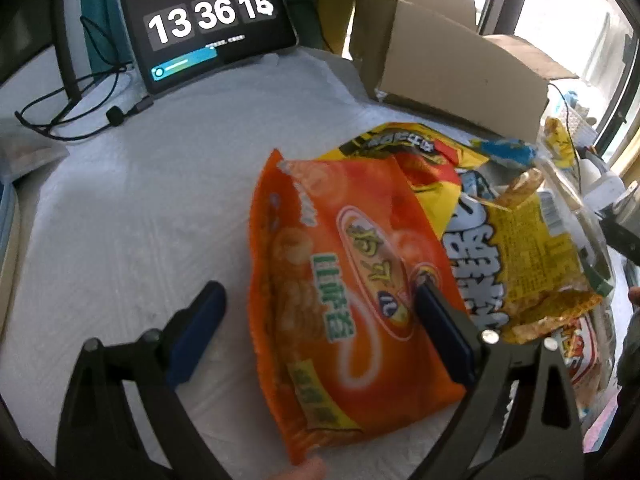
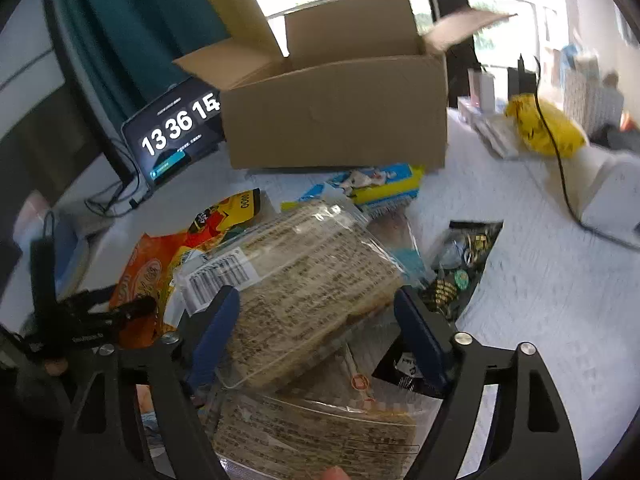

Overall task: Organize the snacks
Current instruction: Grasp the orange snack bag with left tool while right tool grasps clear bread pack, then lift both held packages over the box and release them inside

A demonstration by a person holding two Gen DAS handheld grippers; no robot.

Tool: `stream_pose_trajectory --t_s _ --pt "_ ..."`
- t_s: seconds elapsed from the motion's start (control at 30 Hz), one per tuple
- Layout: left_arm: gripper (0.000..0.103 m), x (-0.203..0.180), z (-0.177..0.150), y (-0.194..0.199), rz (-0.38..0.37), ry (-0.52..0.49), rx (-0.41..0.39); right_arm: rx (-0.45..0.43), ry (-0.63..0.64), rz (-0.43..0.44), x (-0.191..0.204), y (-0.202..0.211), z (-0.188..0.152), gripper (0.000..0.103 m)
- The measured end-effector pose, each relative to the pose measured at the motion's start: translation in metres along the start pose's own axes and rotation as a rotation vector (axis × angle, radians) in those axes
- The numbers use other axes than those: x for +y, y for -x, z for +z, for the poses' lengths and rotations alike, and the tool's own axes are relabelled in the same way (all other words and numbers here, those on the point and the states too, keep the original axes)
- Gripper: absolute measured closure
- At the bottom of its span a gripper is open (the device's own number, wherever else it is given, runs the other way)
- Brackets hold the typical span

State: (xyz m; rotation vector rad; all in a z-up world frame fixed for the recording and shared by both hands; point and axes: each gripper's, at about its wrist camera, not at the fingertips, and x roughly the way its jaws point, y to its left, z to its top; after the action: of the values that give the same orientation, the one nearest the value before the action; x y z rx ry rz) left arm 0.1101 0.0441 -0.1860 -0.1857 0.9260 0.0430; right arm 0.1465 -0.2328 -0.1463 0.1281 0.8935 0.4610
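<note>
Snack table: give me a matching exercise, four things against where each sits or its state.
Things:
1. orange snack bag
2. cardboard box
3. tablet clock
4. clear cracker pack

States:
A. flaps open, behind the snacks
B. propped up, reads 13 36 15
C. between the open right gripper fingers
D. between the open left gripper fingers

Pairs: 1-D, 2-A, 3-B, 4-C

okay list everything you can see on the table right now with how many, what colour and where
Orange snack bag: 1, orange, front of pile, between left tongs' fingers.
Clear cracker pack: 1, clear with tan contents, between right tongs' fingers.
Black snack bag: 1, black, right of cracker pack.
Blue-yellow pack: 1, by box.
Cardboard box: 1, brown, open, behind pile.
Tablet clock: 1, black, rear left.
White cloth: 1, covering table.
Left tongs: open.
Right tongs: open.
</note>
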Motion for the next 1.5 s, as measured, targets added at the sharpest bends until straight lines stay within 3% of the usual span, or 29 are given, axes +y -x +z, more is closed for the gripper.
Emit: stream_pose_trajectory --t_s 0.27,0.3,0.43,0.5,0.6,0.73,0.87,1.13,1.5 --pt "0.009 -0.005 0.003 -0.004 -0.056 -0.027 0.000 0.057 -0.171 0.133 -0.026 -0.017 -0.004 0.009" --pt "0.013 -0.007 0.003 -0.006 -0.060 -0.039 -0.003 0.059 -0.177 0.140 -0.026 -0.018 -0.003 0.009" --pt "0.044 -0.009 0.005 -0.002 -0.076 -0.067 -0.014 0.063 -0.193 0.170 -0.024 -0.025 0.000 0.009" --pt "0.051 -0.006 0.005 0.000 -0.082 -0.059 -0.021 0.064 -0.189 0.154 -0.019 -0.025 0.003 0.011" --pt "0.062 0.000 0.006 0.005 -0.088 -0.042 -0.032 0.031 -0.105 0.085 -0.002 -0.018 0.008 0.023" --pt "0.072 -0.004 0.006 0.014 -0.099 -0.063 -0.065 -0.023 -0.039 0.013 0.008 -0.005 0.011 0.053" --pt "0.076 -0.007 0.012 0.029 -0.124 -0.073 -0.108 -0.077 0.015 -0.011 0.015 0.012 0.012 0.067" --pt "0.076 -0.008 0.025 0.049 -0.121 -0.085 -0.181 -0.188 0.118 -0.061 0.034 0.045 0.026 0.079" --pt "0.076 -0.012 0.057 0.071 -0.116 -0.111 -0.298 -0.280 0.145 -0.091 0.028 0.070 0.045 0.081"
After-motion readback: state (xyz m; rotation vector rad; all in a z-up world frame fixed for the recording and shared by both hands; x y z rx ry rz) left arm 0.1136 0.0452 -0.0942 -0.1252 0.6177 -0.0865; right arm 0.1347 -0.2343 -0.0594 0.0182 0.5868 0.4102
